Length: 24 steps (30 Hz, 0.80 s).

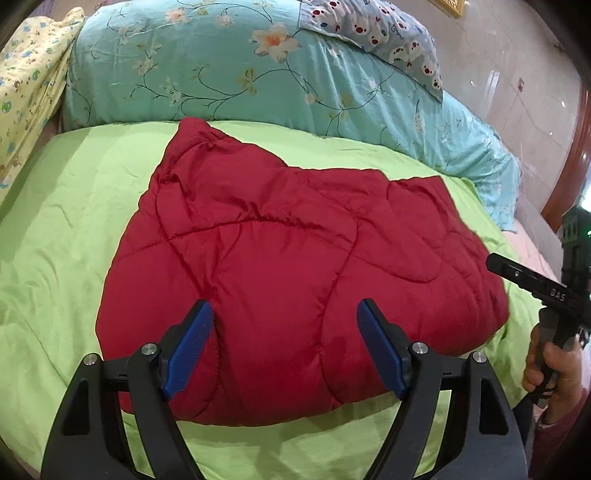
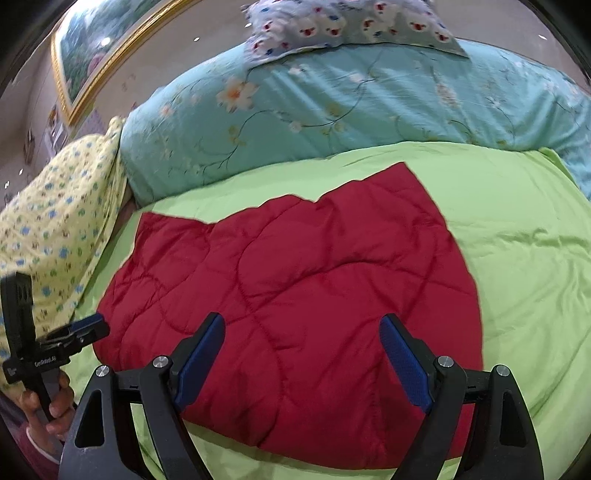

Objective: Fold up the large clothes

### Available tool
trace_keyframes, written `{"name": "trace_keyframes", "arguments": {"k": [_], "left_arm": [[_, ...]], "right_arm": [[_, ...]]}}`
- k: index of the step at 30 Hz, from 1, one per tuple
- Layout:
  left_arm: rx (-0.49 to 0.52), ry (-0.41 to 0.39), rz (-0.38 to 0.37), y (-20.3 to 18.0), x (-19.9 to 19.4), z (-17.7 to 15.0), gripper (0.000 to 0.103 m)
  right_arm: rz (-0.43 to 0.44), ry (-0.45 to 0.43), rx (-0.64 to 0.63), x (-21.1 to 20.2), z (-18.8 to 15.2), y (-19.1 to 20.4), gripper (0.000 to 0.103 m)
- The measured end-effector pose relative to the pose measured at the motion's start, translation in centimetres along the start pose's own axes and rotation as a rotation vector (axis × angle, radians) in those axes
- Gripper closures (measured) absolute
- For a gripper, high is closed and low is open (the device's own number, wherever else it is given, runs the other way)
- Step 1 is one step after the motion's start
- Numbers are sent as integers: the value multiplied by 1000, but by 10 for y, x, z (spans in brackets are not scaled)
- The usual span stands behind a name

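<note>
A red quilted garment [image 1: 295, 266] lies folded into a thick, puffy bundle on the green bedsheet [image 1: 74, 221]. In the left wrist view my left gripper [image 1: 286, 310] hovers over the bundle's near edge, its blue pads [image 1: 192, 347] wide apart and pressing on nothing. In the right wrist view the same garment [image 2: 295, 295] fills the middle. My right gripper [image 2: 303, 325] stands open above its near part, apart from the cloth. Each gripper shows at the edge of the other's view: the right gripper [image 1: 498, 264] and the left gripper [image 2: 94, 328], each held in a hand.
A turquoise flowered duvet [image 1: 221, 66] is heaped along the far side of the bed, with a bear-print pillow [image 1: 388, 33] on top. Yellow patterned bedding [image 2: 55, 240] lies at the left. A framed picture [image 2: 96, 48] hangs on the wall. The bed's right edge [image 1: 532, 236] drops off.
</note>
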<state>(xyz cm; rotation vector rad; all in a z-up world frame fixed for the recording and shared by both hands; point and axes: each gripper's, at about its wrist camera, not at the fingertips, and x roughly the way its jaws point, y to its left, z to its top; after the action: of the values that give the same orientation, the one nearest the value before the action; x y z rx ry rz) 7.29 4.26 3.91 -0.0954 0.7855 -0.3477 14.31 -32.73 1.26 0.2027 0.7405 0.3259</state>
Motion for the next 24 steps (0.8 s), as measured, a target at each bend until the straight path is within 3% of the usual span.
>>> {"name": "trace_keyframes", "arguments": {"k": [10, 24], "left_arm": [[37, 36, 28, -2, 18, -5, 22], [62, 88, 49, -3, 55, 13, 22]], "right_arm": [[-18, 99, -186, 34, -13, 44, 16], [-66, 200, -148, 78, 7, 28, 16]]}}
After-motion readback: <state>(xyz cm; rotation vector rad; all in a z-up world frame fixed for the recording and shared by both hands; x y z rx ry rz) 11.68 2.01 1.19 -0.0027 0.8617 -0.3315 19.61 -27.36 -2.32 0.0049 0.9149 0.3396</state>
